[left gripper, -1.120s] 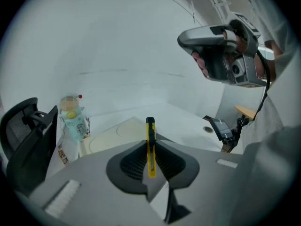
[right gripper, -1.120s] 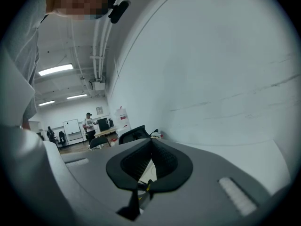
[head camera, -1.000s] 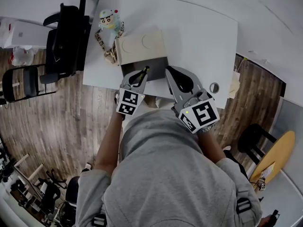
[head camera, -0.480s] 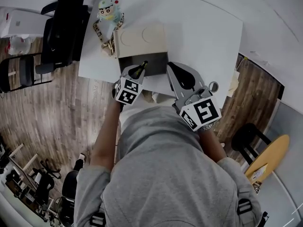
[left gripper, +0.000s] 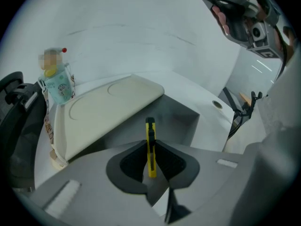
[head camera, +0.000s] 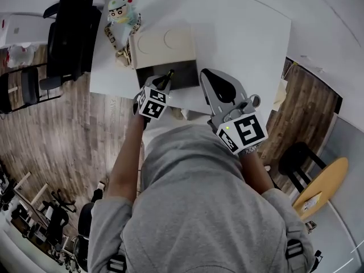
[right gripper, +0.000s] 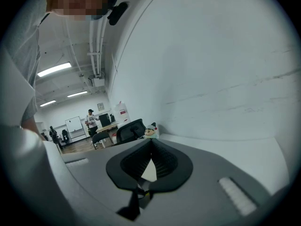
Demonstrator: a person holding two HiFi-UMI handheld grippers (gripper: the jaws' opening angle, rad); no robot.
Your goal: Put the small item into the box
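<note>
Wooden floor [head camera: 68,129] runs down the left, and the white counter [head camera: 244,38] fills the far side of the head view. On it sits the box [head camera: 181,77], wide open, its dark inside facing up and its pale lid [head camera: 162,44] folded back on the far side. Just left of the lid stands a little cartoon figure [head camera: 120,13], and a black chair [head camera: 71,33] is parked at the counter's left edge.

Your left claw [head camera: 164,82] is tipped steeply down at the box's near edge, and it's clamped on the small item, a yellow utility knife [left gripper: 151,159]. The pads pinch its flat sides and the black-capped end pokes out beyond the tips. From the left gripper view that end shows against the box's grey inner wall, so the knife is over the opening, toward the near side. Whether it touches the bottom you can't tell.

Your right claw [right gripper: 151,141] sits just right of the box, over the counter's near edge and pointing nearly level. Its tips are together, with nothing between them. A small round fitting [left gripper: 217,104] is set into the counter to its right.
</note>
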